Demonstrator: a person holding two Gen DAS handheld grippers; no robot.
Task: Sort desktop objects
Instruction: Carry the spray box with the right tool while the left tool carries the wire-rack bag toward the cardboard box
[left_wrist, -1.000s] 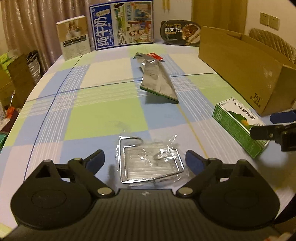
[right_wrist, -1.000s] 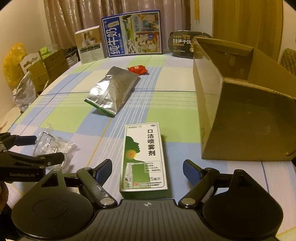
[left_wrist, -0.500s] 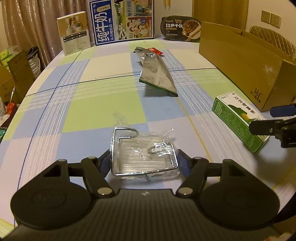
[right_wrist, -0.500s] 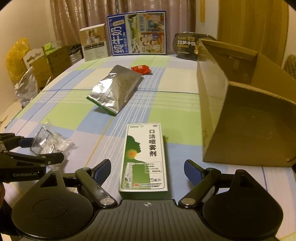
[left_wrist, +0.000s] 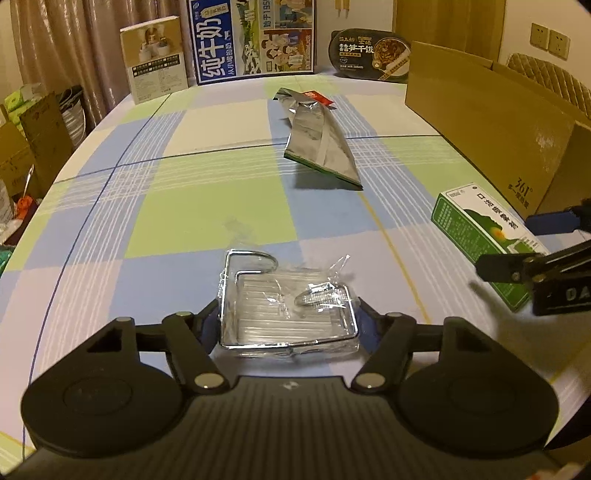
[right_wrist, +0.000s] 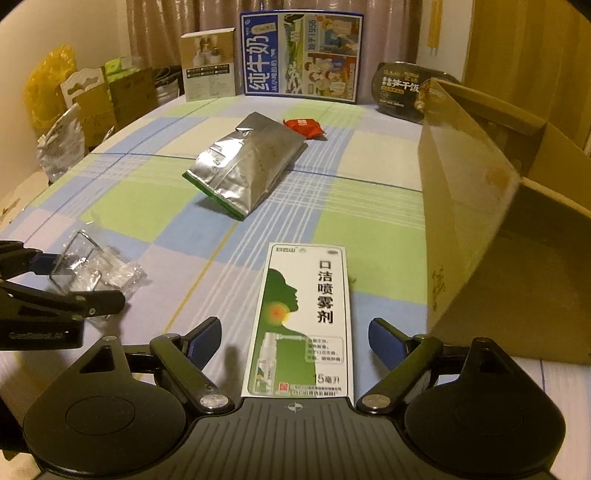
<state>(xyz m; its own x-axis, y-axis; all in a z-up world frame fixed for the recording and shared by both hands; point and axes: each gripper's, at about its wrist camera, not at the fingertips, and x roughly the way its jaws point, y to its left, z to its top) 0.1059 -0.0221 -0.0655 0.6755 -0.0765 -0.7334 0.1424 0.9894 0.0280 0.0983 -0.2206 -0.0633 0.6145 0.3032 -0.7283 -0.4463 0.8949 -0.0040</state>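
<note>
Right wrist: spray box (right_wrist: 301, 325) ("口洁喷雾剂")

Worktop layout as I see it from both wrists

My left claw (left_wrist: 288, 317) sits around the wire rack (left_wrist: 286, 306) on the worktop (left_wrist: 207, 214); to its right lies the spray box (right_wrist: 303, 321), between the sides of my right claw (right_wrist: 295, 339). The cardboard box (right_wrist: 491, 229) stands right of the spray box. Behind them lies the foil pouch (right_wrist: 247, 166), the small packet (right_wrist: 304, 127) just behind it, and the milk carton (right_wrist: 301, 53) stands at the far edge.
</note>
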